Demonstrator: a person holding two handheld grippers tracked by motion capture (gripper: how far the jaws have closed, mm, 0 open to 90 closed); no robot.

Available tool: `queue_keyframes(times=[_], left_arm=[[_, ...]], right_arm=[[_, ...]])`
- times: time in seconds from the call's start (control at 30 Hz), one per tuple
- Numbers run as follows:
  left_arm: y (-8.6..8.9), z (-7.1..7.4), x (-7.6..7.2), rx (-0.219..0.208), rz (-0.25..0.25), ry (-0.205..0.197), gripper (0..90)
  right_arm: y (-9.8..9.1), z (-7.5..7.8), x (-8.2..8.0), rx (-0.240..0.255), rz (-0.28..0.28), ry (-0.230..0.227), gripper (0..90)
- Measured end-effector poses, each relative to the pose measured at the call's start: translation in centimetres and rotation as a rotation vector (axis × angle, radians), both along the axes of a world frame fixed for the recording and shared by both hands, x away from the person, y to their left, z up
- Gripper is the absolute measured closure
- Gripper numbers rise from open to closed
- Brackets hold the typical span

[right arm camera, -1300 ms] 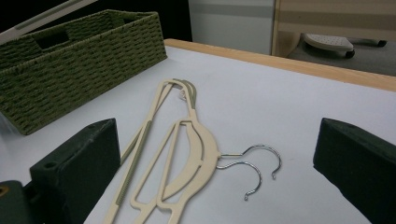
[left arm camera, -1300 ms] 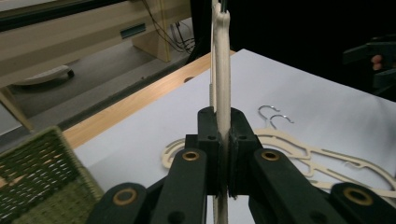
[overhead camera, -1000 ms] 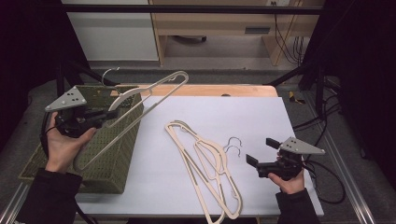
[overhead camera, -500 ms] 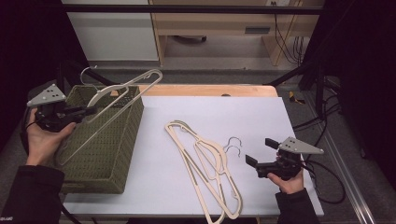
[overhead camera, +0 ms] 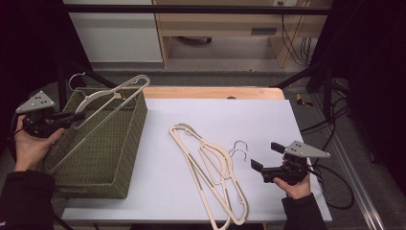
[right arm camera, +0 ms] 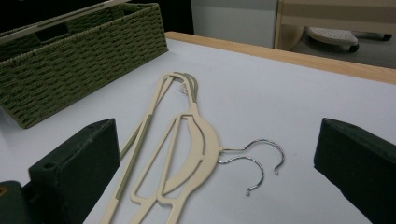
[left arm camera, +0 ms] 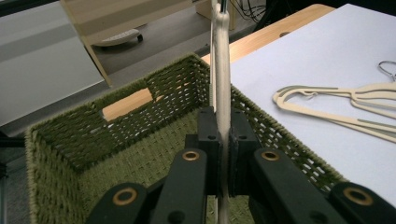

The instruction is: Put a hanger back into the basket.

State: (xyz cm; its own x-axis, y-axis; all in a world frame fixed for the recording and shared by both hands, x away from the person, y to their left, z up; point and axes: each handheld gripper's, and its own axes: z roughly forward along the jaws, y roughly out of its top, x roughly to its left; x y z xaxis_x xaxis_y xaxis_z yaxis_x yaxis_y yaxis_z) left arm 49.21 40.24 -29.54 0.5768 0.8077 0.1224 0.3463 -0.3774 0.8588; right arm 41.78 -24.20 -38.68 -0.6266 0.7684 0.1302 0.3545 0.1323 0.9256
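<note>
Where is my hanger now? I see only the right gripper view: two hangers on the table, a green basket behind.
Observer: The left gripper is shut on the third hanger, above the green basket.
Operator: Is it already inside the basket?
Observer: Not fully. In the high view its hook sticks out past the far rim.
Operator: And my right gripper?
Observer: The right gripper is open, holding nothing, beside the hooks of the two hangers on the table.
</note>
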Motion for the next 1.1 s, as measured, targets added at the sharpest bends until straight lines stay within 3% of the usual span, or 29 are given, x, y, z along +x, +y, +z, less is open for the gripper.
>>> queue_keyframes(times=[0.5, 0.77, 1.1], left_arm=[[2.6, -2.6, -0.3, 0.055, 0.057, 0.039, 86.2], [2.2, -5.4, -0.6, 0.076, 0.084, 0.062, 86.2], [1.1, -8.0, -0.7, 0.157, 0.074, 0.094, 86.0]], right_arm=[[0.1, -0.1, 0.0, -0.001, 0.008, 0.008, 1.0], [0.2, -0.1, 0.1, -0.004, 0.013, 0.011, 1.1], [0.3, -0.2, 0.1, -0.004, 0.015, 0.015, 1.1]])
